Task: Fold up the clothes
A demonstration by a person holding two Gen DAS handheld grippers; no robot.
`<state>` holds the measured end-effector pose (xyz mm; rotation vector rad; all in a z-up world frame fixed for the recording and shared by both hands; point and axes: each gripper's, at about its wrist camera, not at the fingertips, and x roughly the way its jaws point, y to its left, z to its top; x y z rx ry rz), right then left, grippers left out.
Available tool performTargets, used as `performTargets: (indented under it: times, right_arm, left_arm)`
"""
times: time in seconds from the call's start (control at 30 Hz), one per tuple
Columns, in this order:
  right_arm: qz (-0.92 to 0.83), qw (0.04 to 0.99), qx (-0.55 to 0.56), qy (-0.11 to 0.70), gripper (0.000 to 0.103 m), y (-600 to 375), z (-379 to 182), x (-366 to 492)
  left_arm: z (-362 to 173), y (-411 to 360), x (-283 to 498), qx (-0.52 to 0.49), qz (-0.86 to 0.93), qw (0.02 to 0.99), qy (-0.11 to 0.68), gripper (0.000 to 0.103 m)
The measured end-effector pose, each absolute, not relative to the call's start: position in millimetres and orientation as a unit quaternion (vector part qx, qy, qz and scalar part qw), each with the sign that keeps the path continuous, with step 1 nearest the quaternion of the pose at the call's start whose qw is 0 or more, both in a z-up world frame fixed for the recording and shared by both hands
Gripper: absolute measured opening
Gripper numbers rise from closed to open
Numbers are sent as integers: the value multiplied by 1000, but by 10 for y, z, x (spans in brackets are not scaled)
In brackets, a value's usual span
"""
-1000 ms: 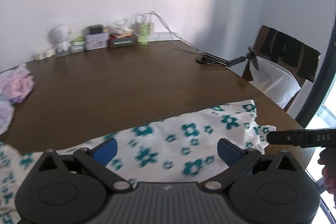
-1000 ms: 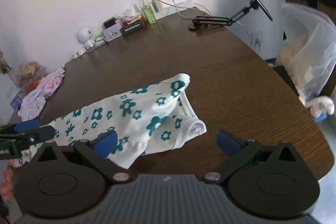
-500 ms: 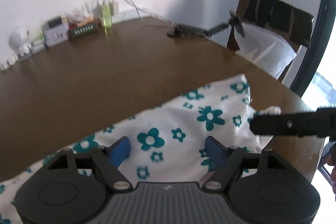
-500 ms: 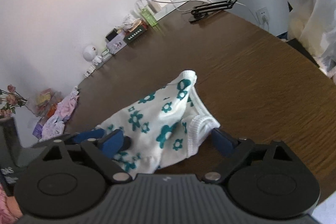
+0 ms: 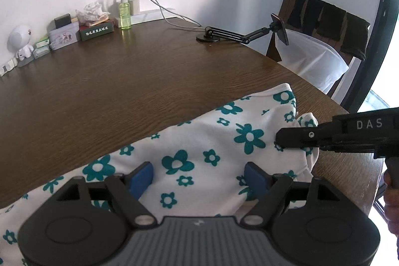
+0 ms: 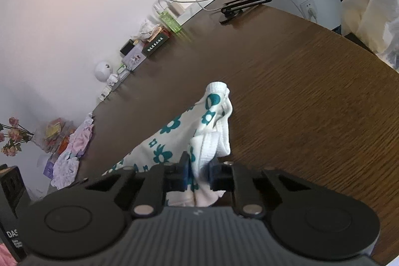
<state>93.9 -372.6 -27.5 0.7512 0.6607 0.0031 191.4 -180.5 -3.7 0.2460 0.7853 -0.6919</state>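
left wrist view: the left gripper (image 5: 199, 175) hovers with jaws spread wide over the white floral garment (image 5: 212, 141), which lies on the near right part of the wooden table (image 5: 124, 81). right wrist view: the right gripper (image 6: 198, 172) has its jaws clamped on the garment's ribbed hem (image 6: 212, 143), bunching that end above the table.

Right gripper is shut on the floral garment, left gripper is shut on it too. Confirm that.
Not quite. The right gripper is shut on the floral garment, but the left gripper is open, its fingers spread over the cloth, as the left wrist view shows.
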Motion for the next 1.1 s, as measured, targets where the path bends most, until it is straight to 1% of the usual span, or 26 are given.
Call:
performTargets:
  times: [0.03, 0.13, 0.3, 0.43, 0.5, 0.57, 0.63, 0.73, 0.87, 0.93, 1.1]
  right_arm:
    - [4, 881, 352, 315, 10, -3716, -251, 937]
    - [12, 894, 324, 309, 8, -3684, -160, 937]
    - [4, 925, 231, 300, 8, -3715, 173, 946]
    - [-11, 948, 125, 293, 8, -3635, 470, 959]
    - [-2, 954, 79, 290, 8, -3481, 572, 980]
    - [18, 957, 32, 287, 8, -3283, 638, 992]
    - [36, 958, -16, 286, 8, -3060, 676, 1007]
    - [71, 952, -82, 287, 8, -2742, 716, 1033]
    - [111, 936, -152, 298, 9, -2409, 707, 1084]
    - [125, 928, -167, 307, 9, -2289, 680, 1128]
    - [152, 914, -181, 330, 10, -2022, 532, 1245]
  left_arm:
    - [-36, -1808, 1914, 115, -332, 859, 374, 82]
    - [20, -1779, 1925, 99, -342, 857, 374, 82]
    - [212, -1634, 1922, 89, -335, 869, 353, 81]
    - [184, -1579, 2001, 85, -332, 867, 362, 77]
    - [114, -1605, 2061, 74, -349, 856, 373, 72]
    - [42, -1647, 2084, 79, -352, 853, 377, 71]
    - [13, -1668, 2066, 88, -355, 856, 367, 71]
    - [43, -1557, 2044, 65, -366, 852, 369, 71]
    - [170, -1196, 2004, 46, -335, 870, 359, 72]
    - [233, -992, 1992, 41, -312, 882, 350, 73]
    - [401, -536, 2050, -21, -292, 895, 337, 74]
